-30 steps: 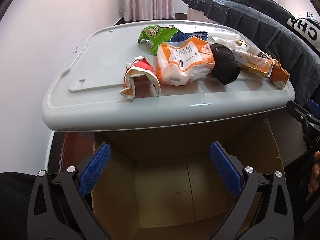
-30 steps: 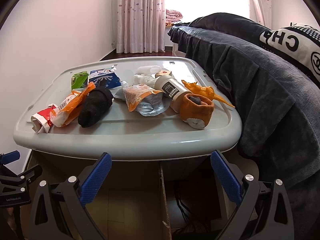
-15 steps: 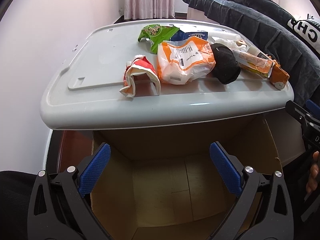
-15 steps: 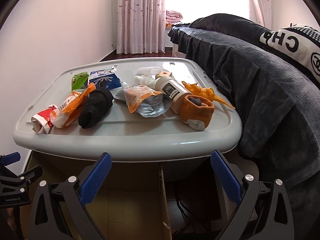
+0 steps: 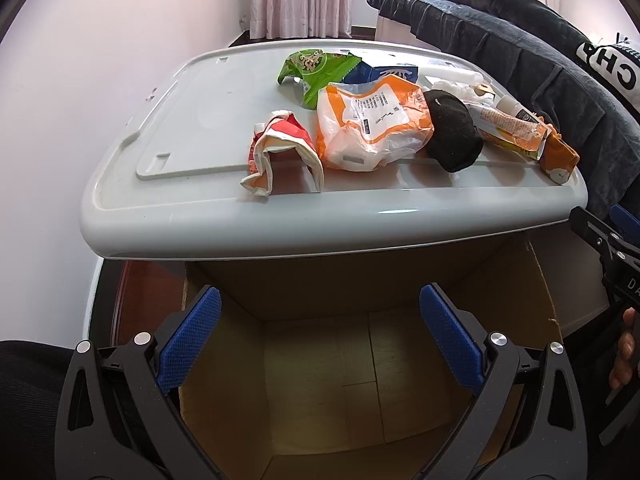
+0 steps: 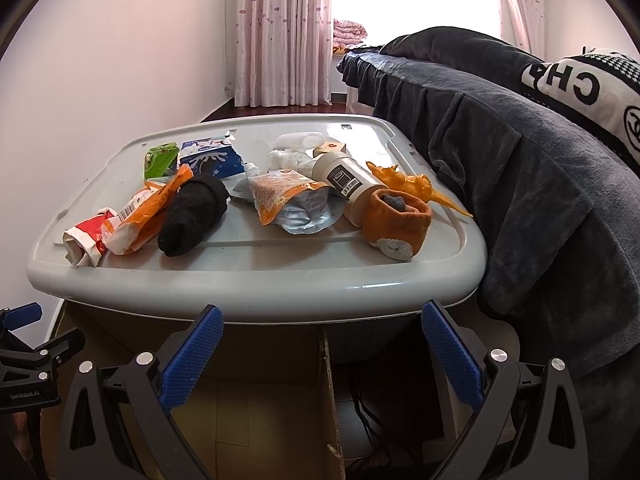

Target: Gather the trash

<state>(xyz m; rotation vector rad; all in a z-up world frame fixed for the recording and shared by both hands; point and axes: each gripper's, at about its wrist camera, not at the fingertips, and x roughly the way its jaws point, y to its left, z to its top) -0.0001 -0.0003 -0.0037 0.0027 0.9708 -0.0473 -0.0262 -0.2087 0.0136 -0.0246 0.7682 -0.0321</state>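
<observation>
Both tools hang low at the near edge of the grey lid (image 5: 192, 184) that serves as the desk, above an open cardboard box (image 5: 320, 360) whose visible floor holds nothing. The left tool (image 5: 320, 340) has its fingers wide apart and empty; so does the right tool (image 6: 322, 354). The trash lies ahead and above both. The crumpled red-and-white wrapper (image 5: 280, 152) sits nearest the left tool, just beside the orange bag (image 5: 372, 128), which lies across the lid. Before the right tool lie the silver pouch (image 6: 292, 204) and the white bottle (image 6: 348, 180) on its side, its long axis pointing toward the tool. The left looks better placed for the wrapper.
</observation>
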